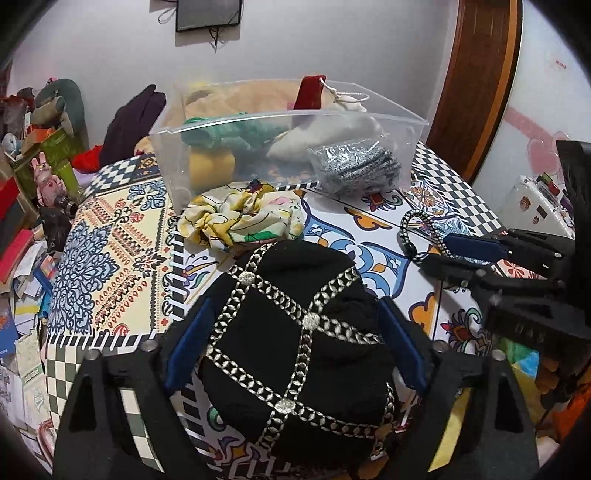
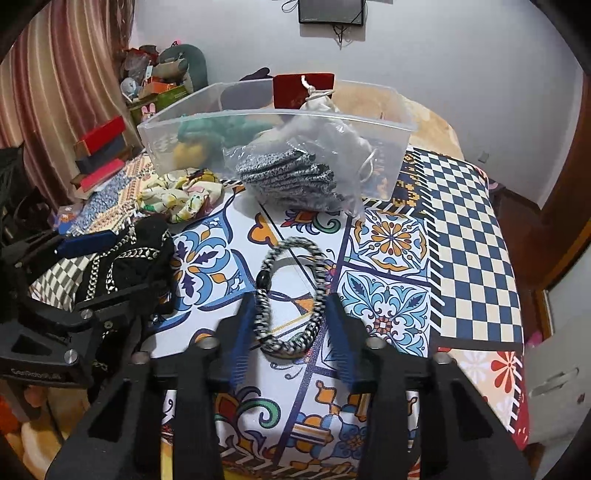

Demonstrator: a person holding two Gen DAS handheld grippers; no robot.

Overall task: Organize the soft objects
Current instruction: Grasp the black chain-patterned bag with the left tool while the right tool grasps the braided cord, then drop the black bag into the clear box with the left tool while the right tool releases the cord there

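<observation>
A black cap with silver chain trim (image 1: pixel 295 325) sits between the blue pads of my left gripper (image 1: pixel 295 328), which is shut on it; it also shows in the right wrist view (image 2: pixel 125 254). My right gripper (image 2: pixel 291 321) is shut on a black-and-white braided band (image 2: pixel 291 295), lying on the patterned tablecloth; the band also shows in the left wrist view (image 1: pixel 421 232). A clear plastic bin (image 1: pixel 288 122) at the back holds green, yellow and white soft items and a grey knit piece in a plastic bag (image 1: pixel 354 166). A yellow floral scrunchie (image 1: pixel 240 218) lies in front of the bin.
The patterned tablecloth (image 2: pixel 461 221) covers the table. Cluttered books, boxes and toys (image 1: pixel 37 166) stand along the left. A wooden door frame (image 1: pixel 476 85) is at the right. A dark frame (image 2: pixel 332 11) hangs on the back wall.
</observation>
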